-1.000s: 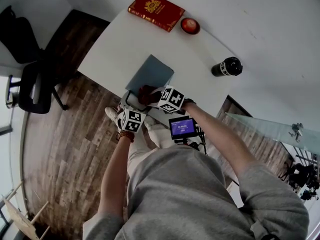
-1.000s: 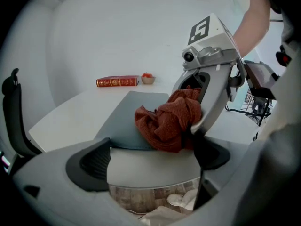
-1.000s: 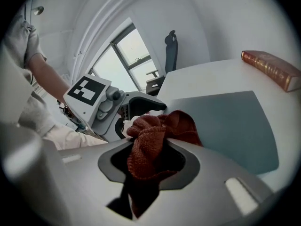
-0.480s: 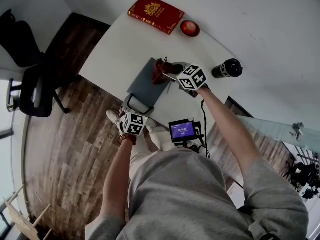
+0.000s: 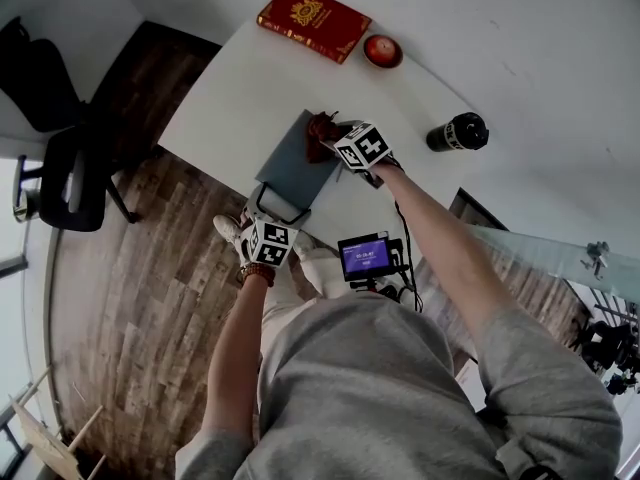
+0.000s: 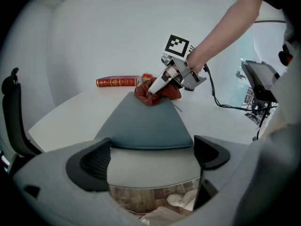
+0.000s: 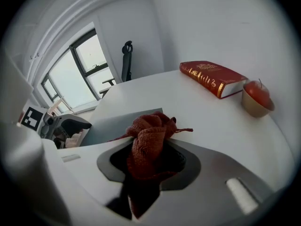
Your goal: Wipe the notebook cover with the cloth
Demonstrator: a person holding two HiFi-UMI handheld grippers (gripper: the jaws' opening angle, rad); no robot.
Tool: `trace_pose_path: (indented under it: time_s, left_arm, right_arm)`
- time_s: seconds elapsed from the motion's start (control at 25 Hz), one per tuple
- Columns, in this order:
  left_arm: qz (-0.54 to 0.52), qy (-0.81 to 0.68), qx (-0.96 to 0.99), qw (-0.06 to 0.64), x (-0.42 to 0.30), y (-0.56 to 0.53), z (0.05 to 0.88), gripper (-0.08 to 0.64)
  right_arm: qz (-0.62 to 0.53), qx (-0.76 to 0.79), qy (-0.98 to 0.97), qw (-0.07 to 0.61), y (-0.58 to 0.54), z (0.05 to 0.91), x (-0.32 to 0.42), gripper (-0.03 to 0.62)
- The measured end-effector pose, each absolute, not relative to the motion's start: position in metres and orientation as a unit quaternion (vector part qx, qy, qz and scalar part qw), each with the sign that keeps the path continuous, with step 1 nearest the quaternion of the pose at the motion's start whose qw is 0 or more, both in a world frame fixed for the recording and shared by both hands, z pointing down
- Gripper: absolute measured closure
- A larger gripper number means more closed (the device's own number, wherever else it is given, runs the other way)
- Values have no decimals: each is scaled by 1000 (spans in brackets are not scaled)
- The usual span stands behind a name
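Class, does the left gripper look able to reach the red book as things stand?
Unlikely: the left gripper grips the notebook at the near edge of the table; the red book lies at its far side, beyond the cloth.

The counter [image 5: 225,83] is white with a rounded corner and carries four things directly. A grey-blue notebook [image 5: 292,163] lies flat and closed on it, its near end at the counter's near edge. Well beyond the notebook, by the far edge, a red book [image 5: 312,20] with a gold emblem lies flat with its cover up. Just right of that book, and also well beyond the notebook, stands a small bowl [image 5: 381,51] holding something round and red. A black bottle [image 5: 455,133] with a pale band sits well off to the notebook's right; whether it stands or lies cannot be told
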State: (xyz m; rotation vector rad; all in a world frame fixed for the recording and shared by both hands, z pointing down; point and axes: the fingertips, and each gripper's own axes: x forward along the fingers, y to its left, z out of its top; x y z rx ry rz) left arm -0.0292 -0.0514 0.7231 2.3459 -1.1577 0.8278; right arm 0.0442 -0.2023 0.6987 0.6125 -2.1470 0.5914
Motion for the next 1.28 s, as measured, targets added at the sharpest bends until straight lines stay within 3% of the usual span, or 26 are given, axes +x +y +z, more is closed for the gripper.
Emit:
trace_pose_path:
  time_s: [1.28]
  left_arm:
    - [294,-417,837,198,-30,-50,724,11]
  right_arm:
    - [200,158,-873,416,-140,698,-3,463]
